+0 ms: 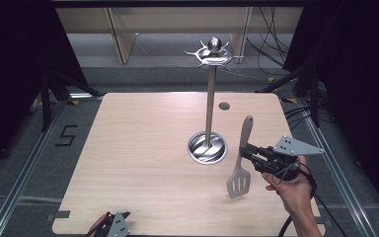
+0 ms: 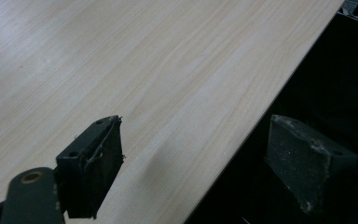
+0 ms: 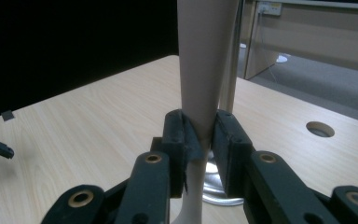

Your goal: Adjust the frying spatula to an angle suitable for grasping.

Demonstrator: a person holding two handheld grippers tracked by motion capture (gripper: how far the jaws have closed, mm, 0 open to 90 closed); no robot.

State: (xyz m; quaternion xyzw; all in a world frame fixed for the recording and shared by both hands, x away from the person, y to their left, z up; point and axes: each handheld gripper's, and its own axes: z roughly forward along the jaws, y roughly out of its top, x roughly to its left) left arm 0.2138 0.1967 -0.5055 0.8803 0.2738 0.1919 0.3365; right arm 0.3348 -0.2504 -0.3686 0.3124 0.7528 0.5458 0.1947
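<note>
One painted "5" marks the floor left of the wooden table, the only legible writing. Near the table's right side, beside the steel hook stand, the right gripper is clenched on the neck of a beige slotted spatula, held upright with blade down above the tabletop. At the near left corner, the left gripper has jaws spread wide, grasping nothing.

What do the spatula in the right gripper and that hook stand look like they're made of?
Spatula: handle matte, pale beige, no visible grain, so plastic or smooth wood; slotted blade grey and dull, possibly plastic or metal. Stand: shiny silver pole, mirror-like round base and hooked top ring, likely polished steel. Right gripper is clamped on the handle.
</note>
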